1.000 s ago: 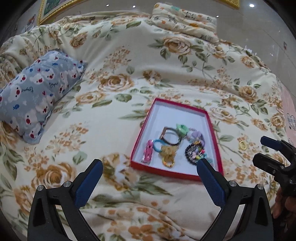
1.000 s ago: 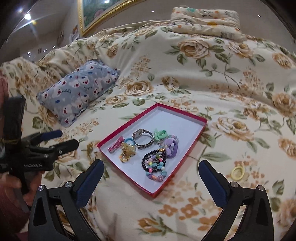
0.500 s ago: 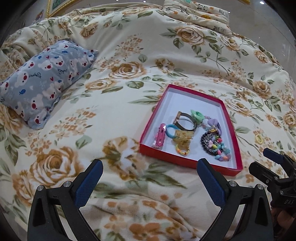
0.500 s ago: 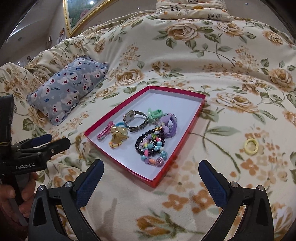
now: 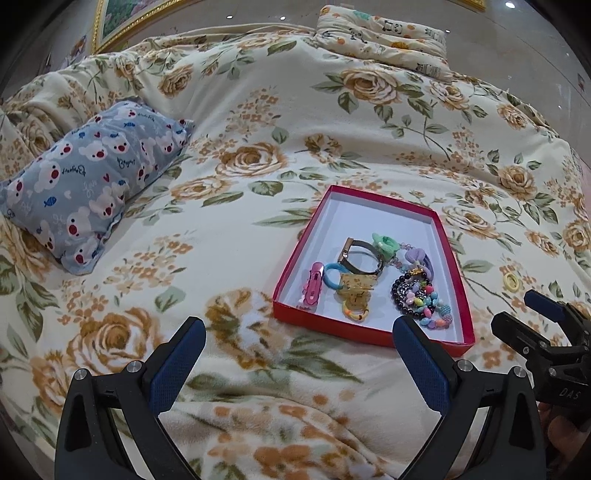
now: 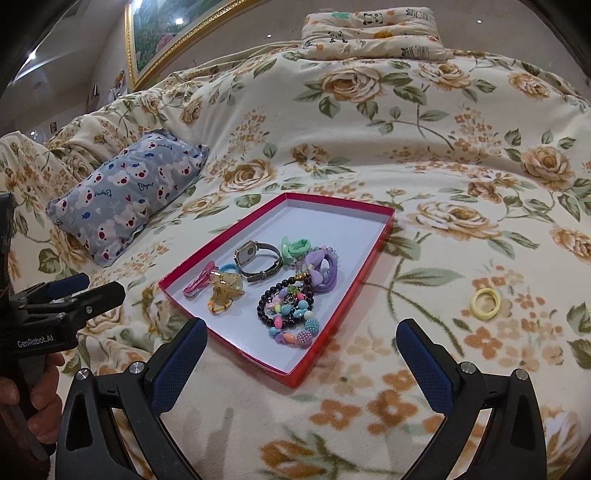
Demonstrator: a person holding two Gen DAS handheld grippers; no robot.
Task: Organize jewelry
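A red tray (image 5: 373, 336) with a white floor lies on the floral bedspread; it also shows in the right wrist view (image 6: 325, 332). In it lie a watch (image 6: 256, 258), a pink hair clip (image 5: 313, 286), a yellow claw clip (image 6: 223, 286), bead bracelets (image 6: 290, 308) and purple and green hair ties. A yellow hair tie (image 6: 485, 302) lies on the bedspread right of the tray, also in the left wrist view (image 5: 511, 281). My left gripper (image 5: 299, 363) is open and empty, short of the tray's near edge. My right gripper (image 6: 301, 365) is open and empty over the tray's near corner.
A blue bear-print pillow (image 5: 92, 184) lies at the left. A folded panda-print blanket (image 6: 373, 33) sits at the far end. A gold-framed picture (image 6: 173, 33) hangs on the wall behind. The bedspread (image 5: 258, 110) is soft and rumpled near me.
Both grippers have tilted and drawn in toward the tray, which now sits lower and closer in both views. Both stay open and empty. The jewelry has not moved.
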